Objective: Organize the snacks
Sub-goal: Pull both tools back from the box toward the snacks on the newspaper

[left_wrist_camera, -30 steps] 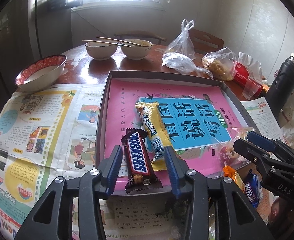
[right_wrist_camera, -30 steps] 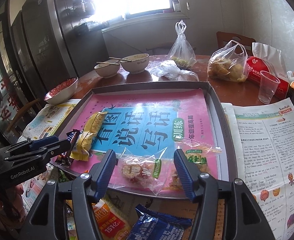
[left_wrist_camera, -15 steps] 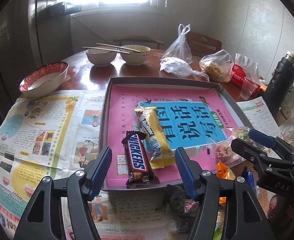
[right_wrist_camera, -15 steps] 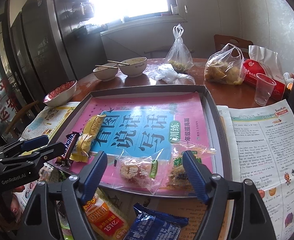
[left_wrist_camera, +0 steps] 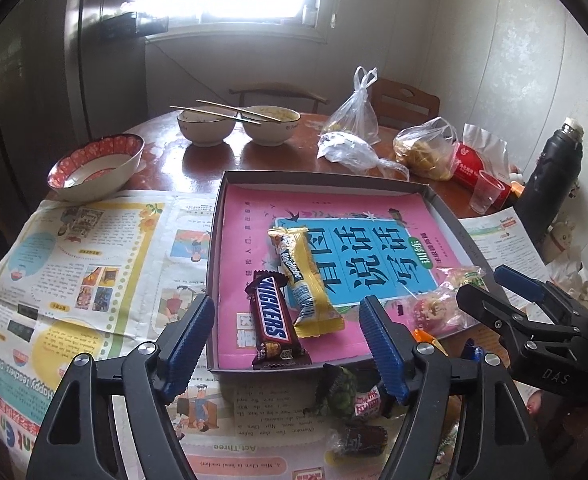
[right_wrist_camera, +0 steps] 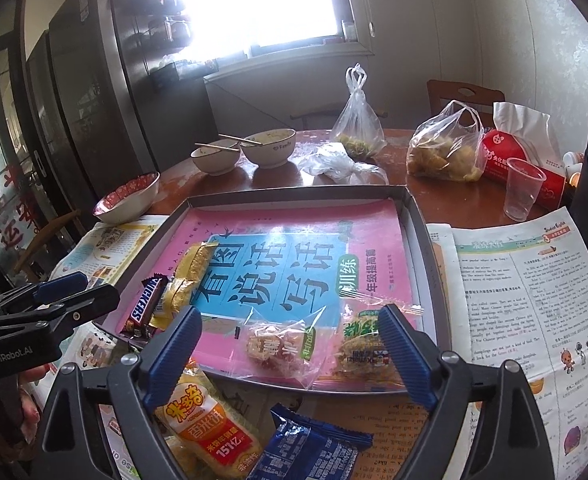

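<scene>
A grey tray (left_wrist_camera: 215, 240) lined with a pink and blue book cover holds a Snickers bar (left_wrist_camera: 272, 322) and a yellow wafer bar (left_wrist_camera: 304, 280) at its near left. Two clear packets, a red-sweet one (right_wrist_camera: 278, 346) and a green-label one (right_wrist_camera: 364, 344), lie at its near right. My left gripper (left_wrist_camera: 288, 344) is open and empty above the tray's near edge, behind the Snickers. My right gripper (right_wrist_camera: 290, 350) is open and empty, just short of the clear packets. Loose snacks lie in front of the tray: an orange rice-cracker pack (right_wrist_camera: 210, 436), a blue pack (right_wrist_camera: 310, 452) and small candies (left_wrist_camera: 354, 396).
Newspaper (left_wrist_camera: 74, 272) covers the table on both sides of the tray. Behind stand a red-rimmed bowl (left_wrist_camera: 98, 164), two bowls with chopsticks (left_wrist_camera: 238, 128), plastic bags (left_wrist_camera: 426, 152), a red tissue pack (right_wrist_camera: 514, 156), a clear cup (right_wrist_camera: 522, 188) and a black flask (left_wrist_camera: 554, 184).
My left gripper opened off the Snickers bar and drew back toward me, leaving it in the tray. My right gripper also drew back from the clear packets and stayed open.
</scene>
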`<state>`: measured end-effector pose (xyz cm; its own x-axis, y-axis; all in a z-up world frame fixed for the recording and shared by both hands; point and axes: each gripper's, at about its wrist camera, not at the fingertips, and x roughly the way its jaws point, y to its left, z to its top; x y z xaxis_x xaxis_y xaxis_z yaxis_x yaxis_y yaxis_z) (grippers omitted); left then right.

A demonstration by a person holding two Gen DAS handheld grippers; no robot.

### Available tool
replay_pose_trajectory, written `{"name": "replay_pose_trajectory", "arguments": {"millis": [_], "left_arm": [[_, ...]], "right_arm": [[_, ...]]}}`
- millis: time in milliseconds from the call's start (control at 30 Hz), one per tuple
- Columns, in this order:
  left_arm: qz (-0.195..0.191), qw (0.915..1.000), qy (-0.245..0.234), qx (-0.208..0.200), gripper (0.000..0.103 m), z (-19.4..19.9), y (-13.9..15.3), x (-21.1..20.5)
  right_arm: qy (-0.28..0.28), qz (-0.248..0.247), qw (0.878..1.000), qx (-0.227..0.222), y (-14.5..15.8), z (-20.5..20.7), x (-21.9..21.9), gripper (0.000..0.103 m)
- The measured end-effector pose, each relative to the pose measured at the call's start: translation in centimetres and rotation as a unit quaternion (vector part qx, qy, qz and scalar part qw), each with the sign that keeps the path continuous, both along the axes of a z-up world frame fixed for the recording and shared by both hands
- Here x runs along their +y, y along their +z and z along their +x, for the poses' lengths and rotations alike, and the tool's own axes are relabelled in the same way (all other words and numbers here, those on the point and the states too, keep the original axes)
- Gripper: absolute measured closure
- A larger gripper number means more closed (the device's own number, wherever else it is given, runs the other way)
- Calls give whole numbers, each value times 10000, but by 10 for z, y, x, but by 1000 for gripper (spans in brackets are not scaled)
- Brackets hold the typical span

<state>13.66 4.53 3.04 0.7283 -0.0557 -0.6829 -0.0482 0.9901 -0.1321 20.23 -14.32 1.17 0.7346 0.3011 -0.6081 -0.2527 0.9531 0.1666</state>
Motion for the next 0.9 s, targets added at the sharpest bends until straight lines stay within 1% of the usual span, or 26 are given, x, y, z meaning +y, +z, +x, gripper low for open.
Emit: {"name": "replay_pose_trajectory", "arguments": {"millis": [333, 900], "left_arm": [[-52, 9999, -64, -80, 26, -9, 10, -2], [-134, 9989, -316, -306, 26, -34, 32, -18]], "right_arm": [[55, 115, 9999, -61, 8, -8, -3, 11], [173, 266, 9989, -338, 36, -35, -11, 6]]}}
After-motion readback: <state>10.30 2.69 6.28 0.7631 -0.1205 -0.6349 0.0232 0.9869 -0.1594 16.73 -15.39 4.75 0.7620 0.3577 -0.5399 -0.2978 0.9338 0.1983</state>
